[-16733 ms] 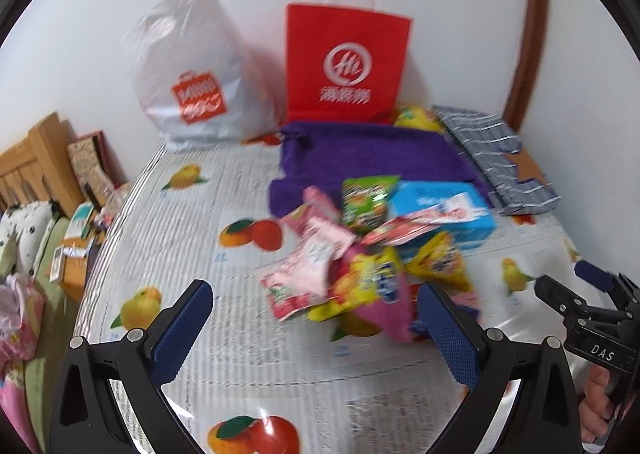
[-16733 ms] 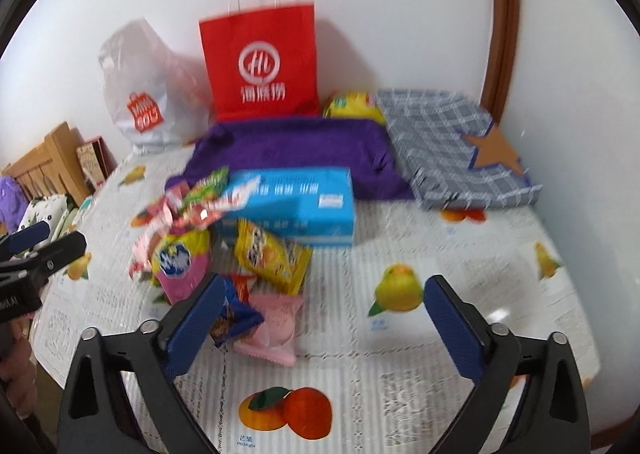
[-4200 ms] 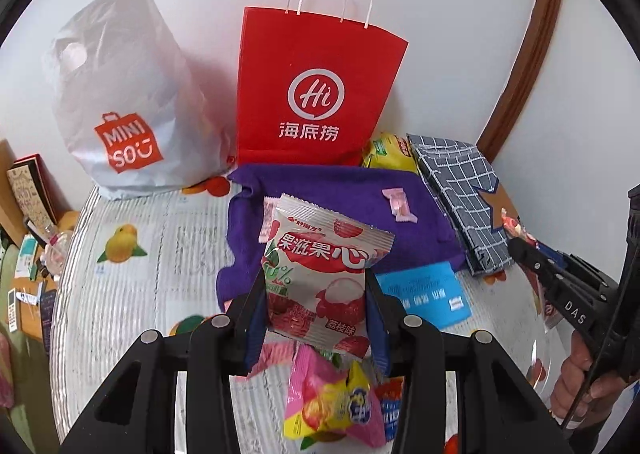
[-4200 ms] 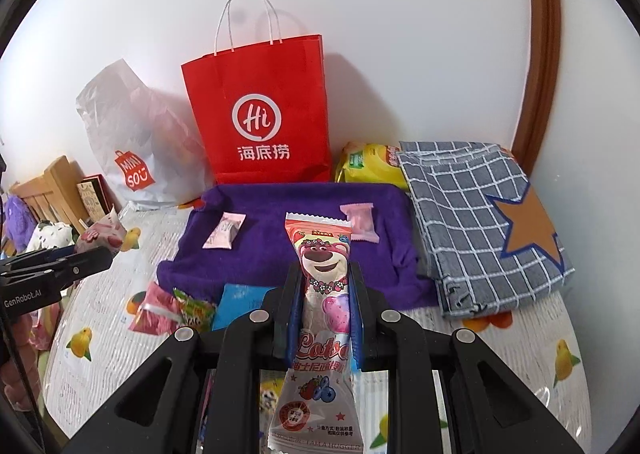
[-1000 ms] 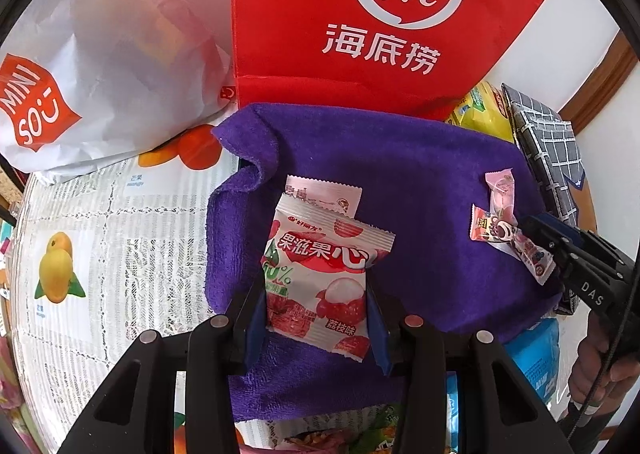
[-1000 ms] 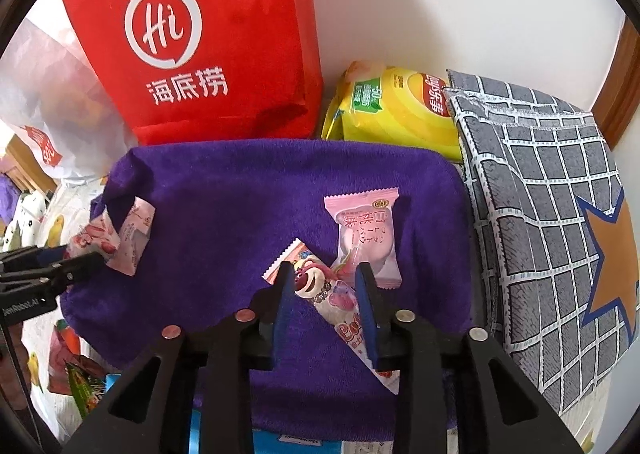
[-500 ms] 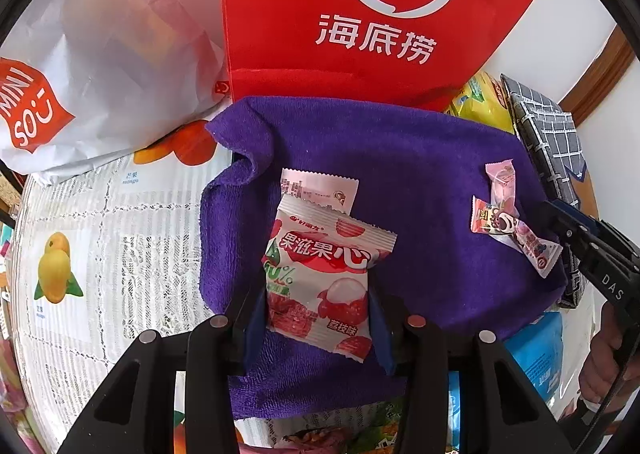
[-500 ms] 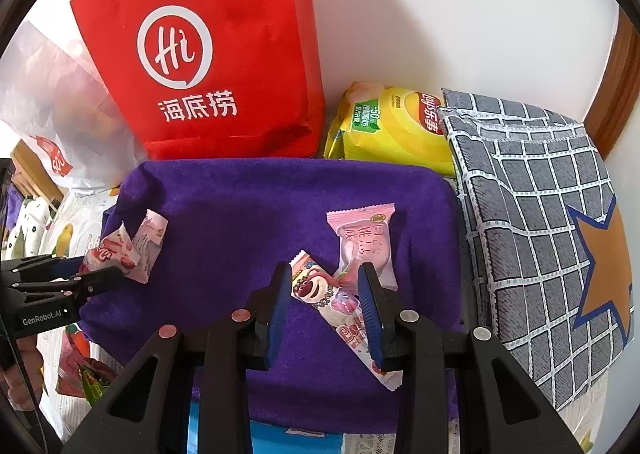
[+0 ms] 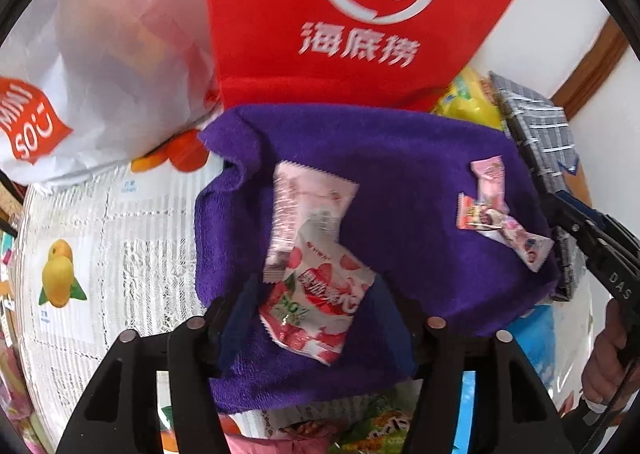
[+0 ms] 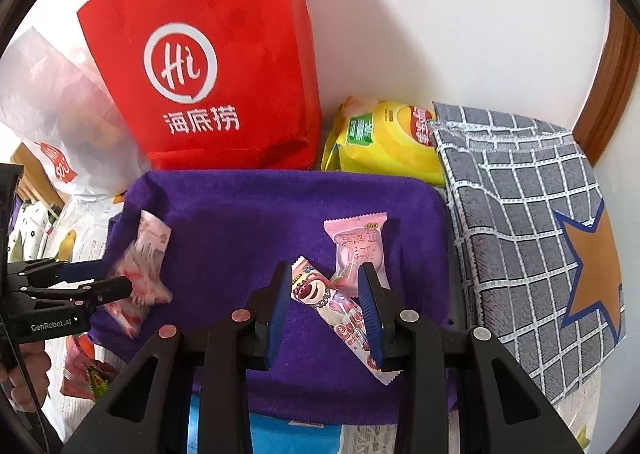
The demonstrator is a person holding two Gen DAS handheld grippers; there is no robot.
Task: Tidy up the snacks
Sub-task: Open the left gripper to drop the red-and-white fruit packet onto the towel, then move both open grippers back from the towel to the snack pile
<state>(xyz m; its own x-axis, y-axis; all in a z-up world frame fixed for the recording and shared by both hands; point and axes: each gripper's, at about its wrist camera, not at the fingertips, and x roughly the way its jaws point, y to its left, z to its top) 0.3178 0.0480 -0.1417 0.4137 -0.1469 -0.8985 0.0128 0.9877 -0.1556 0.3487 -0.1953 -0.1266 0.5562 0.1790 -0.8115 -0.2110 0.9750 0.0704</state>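
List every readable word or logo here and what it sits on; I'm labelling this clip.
"Hi" and "海底捞": tall red paper bag.
"MINI SO": white plastic shopping bag.
"GenRobot.AI": left gripper body.
"DAS": right gripper body.
Pink bear-print snack stick, strawberry snack packet, yellow chip bag: print blurred, unreadable.

Black hand-held gripper [image 10: 325, 306] frames, blue finger pads [image 10: 280, 294], silver screws, white "GenRobot.AI" and "DAS" lettering
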